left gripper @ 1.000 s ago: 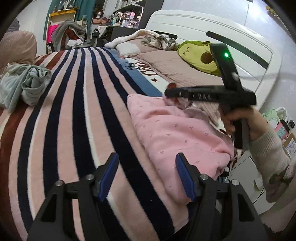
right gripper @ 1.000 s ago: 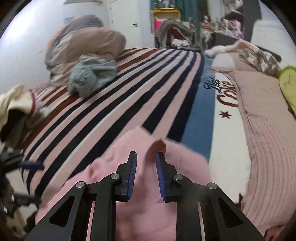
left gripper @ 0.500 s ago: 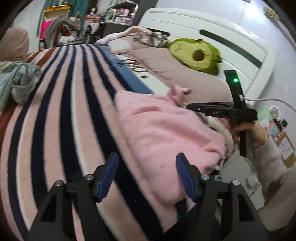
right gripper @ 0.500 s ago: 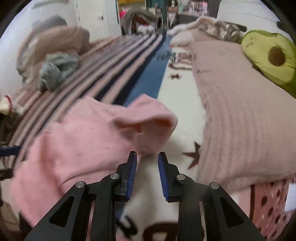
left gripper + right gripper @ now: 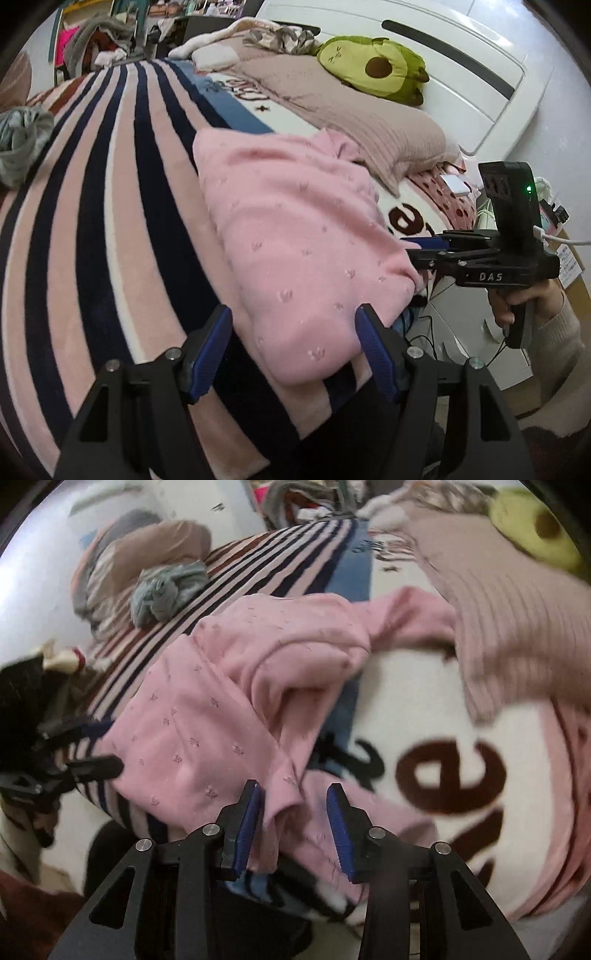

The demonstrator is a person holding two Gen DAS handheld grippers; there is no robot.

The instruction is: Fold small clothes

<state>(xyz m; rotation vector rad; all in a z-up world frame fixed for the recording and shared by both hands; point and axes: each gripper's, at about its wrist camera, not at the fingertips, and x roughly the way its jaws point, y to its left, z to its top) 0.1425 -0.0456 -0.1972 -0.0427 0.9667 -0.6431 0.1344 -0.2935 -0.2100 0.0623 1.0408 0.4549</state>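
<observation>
Bed [image 5: 92,221] first: striped blanket, sloping off at the near edge toward the floor, so that edge is the main risk here. My pink garment [image 5: 295,236] lies across the near part of the blanket, partly folded, its lower end bulging over the bed edge; if I tug it toward me it likely slides off and the fold comes undone. The fold looks lumpy on the right side, where a loose flap and a sleeve-like piece bunch up toward the ribbed pink pillow [image 5: 517,627], so pinching only one layer there would probably drag the top layer and skew everything. Crumpled grey clothing [image 5: 166,587] sits well apart up the bed, no interference. My left gripper [image 5: 295,339] has its jaws released and wide, straddling the near end of the garment without pressing on it; closing now could grab too thick a wad, or blanket pile along with it. My right gripper [image 5: 295,812] has its jaws opening, a hanging fold of pink cloth between them but not pinched as far as I can tell; the view is motion-blurred, so a misjudged grab could catch the blanket [image 5: 461,775] underneath. A cable near the right handle could snag.
</observation>
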